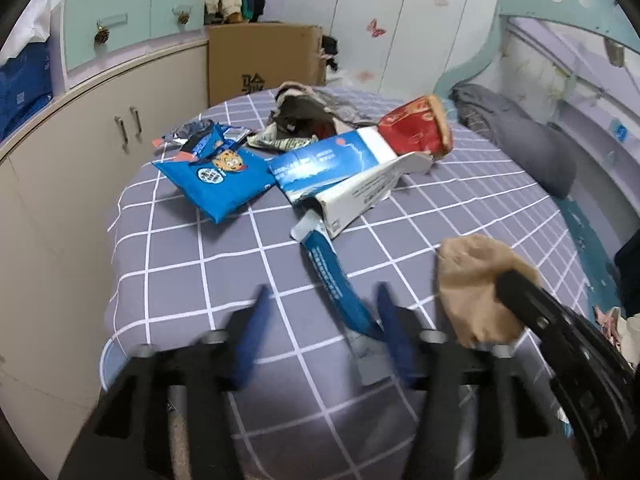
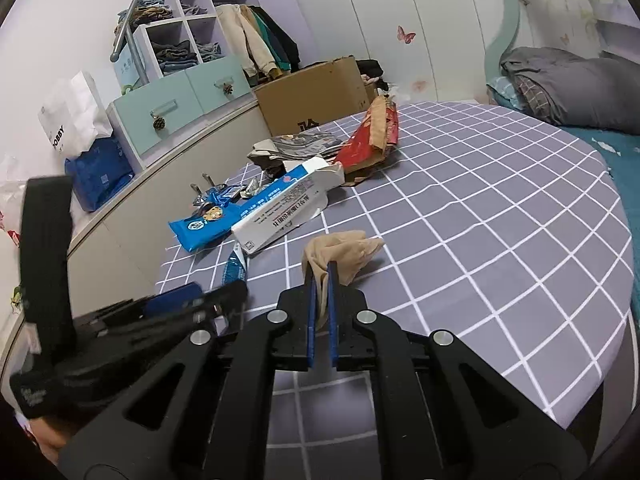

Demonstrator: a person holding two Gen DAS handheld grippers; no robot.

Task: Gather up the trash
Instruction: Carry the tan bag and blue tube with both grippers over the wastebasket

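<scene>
Trash lies on the grey checked bed (image 1: 224, 264): a blue snack bag (image 1: 216, 176), a blue-and-white carton (image 1: 340, 172) with a torn blue strip (image 1: 332, 276), a red paper cup (image 1: 416, 128) and crumpled wrappers (image 1: 280, 142). My left gripper (image 1: 324, 300) is open above the strip, empty. My right gripper (image 2: 322, 270) is shut on a beige stocking (image 2: 340, 252) and holds it above the bed. The stocking also shows in the left wrist view (image 1: 476, 284). The carton (image 2: 280, 212) and snack bag (image 2: 204, 224) lie ahead to the left.
A cardboard box (image 1: 260, 60) stands beyond the bed's far edge. Cabinets (image 1: 80, 152) with mint drawers (image 1: 116, 36) run along the left. Grey folded bedding (image 2: 568, 88) lies at the right. A pile of clothes (image 1: 308, 112) sits behind the trash. A white bag (image 2: 72, 116) stands on the cabinet.
</scene>
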